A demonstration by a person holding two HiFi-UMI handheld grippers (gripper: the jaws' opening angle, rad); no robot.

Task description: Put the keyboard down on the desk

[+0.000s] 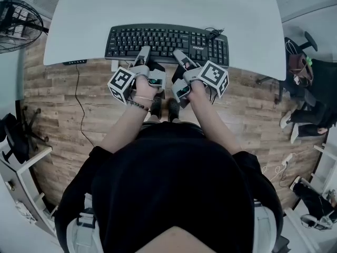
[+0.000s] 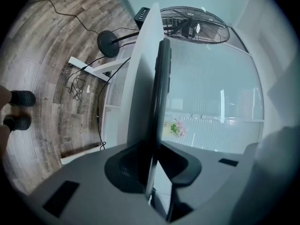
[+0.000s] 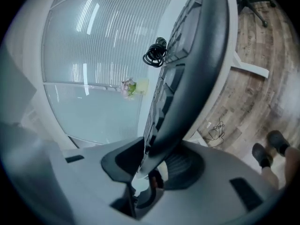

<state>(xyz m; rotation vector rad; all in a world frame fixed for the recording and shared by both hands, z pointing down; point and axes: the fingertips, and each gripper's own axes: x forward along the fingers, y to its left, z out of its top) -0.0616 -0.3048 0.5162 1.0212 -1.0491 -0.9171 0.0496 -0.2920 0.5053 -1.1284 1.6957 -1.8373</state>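
A grey-brown wood-plank floor [image 1: 52, 120] runs under the white desk [image 1: 158, 4]. A black standing fan [image 1: 16, 25] stands at the left and a black cable [image 1: 79, 101] trails over the boards. An office chair [image 3: 255, 3] sits at the right. Ribbed frosted glass [image 2: 211, 88], evenly lit, forms the wall behind.

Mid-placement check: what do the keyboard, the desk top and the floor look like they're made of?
Keyboard: black plastic by the look, matte; moulded keys with pale legends, little glare.
Desk top: white, smooth, satin; likely laminate or painted board, which one is unclear; even colour, no grain.
Floor: grey-brown planks with visible grain and seams; real wood or wood-look vinyl is open.
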